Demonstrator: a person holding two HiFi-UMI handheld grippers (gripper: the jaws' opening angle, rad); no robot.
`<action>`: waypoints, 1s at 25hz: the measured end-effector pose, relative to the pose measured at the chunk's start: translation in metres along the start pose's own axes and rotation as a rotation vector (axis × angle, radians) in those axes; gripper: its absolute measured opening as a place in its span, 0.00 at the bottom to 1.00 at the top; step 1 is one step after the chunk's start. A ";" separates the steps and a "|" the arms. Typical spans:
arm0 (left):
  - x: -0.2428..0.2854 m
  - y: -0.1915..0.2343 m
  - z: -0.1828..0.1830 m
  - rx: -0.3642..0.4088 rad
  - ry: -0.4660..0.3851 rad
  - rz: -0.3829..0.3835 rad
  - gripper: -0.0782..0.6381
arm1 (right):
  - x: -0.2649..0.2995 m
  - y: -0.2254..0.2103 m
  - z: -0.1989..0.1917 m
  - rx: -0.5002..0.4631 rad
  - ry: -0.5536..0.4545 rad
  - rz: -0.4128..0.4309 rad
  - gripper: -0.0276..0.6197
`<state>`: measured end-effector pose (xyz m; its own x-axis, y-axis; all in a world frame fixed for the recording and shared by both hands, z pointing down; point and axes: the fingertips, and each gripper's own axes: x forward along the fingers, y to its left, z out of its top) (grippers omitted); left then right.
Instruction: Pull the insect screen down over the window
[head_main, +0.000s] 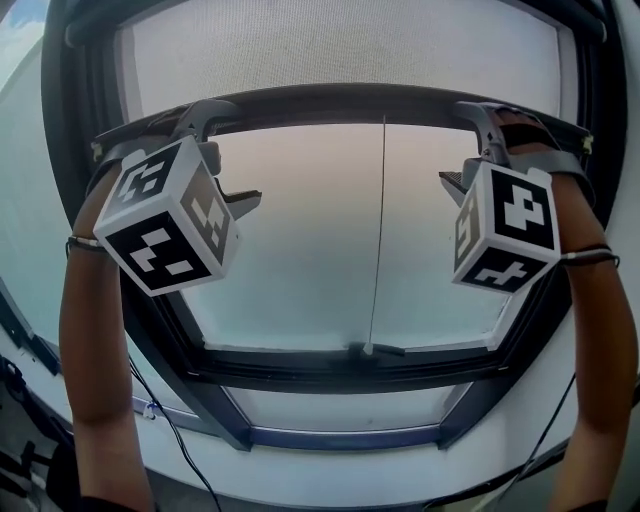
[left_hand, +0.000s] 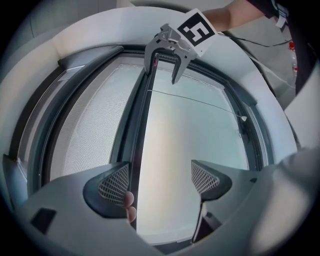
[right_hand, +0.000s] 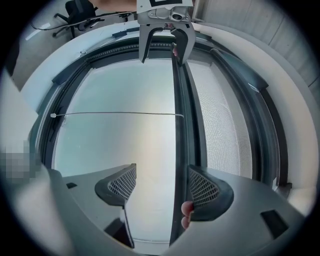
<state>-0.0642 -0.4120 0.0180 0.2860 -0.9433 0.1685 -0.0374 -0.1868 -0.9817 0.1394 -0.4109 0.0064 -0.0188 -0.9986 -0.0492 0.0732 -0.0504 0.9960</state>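
The insect screen is a grey mesh that covers the top of the window; its dark bottom bar runs across between my two grippers. My left gripper is open and straddles the bar's left end. In the left gripper view the bar lies against the inner face of the left jaw of the left gripper. My right gripper is open and straddles the bar's right end. The bar rests by the right jaw of the right gripper. A thin pull cord hangs from the bar.
The dark window frame and a white sill lie below the glass. The cord's end knob rests at the lower frame. A black cable trails down on the left. An office chair stands behind.
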 end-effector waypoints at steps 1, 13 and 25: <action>0.000 0.000 0.001 -0.004 -0.005 -0.001 0.66 | 0.000 0.000 0.000 0.001 0.002 0.001 0.55; 0.001 0.000 0.001 0.003 0.011 0.008 0.66 | 0.001 0.004 0.001 -0.003 0.005 0.035 0.55; 0.000 -0.022 0.000 -0.008 0.003 -0.080 0.66 | -0.002 0.025 0.007 -0.012 0.012 0.110 0.55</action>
<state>-0.0636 -0.4074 0.0398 0.2856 -0.9261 0.2465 -0.0220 -0.2635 -0.9644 0.1347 -0.4098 0.0319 0.0021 -0.9982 0.0592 0.0857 0.0592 0.9946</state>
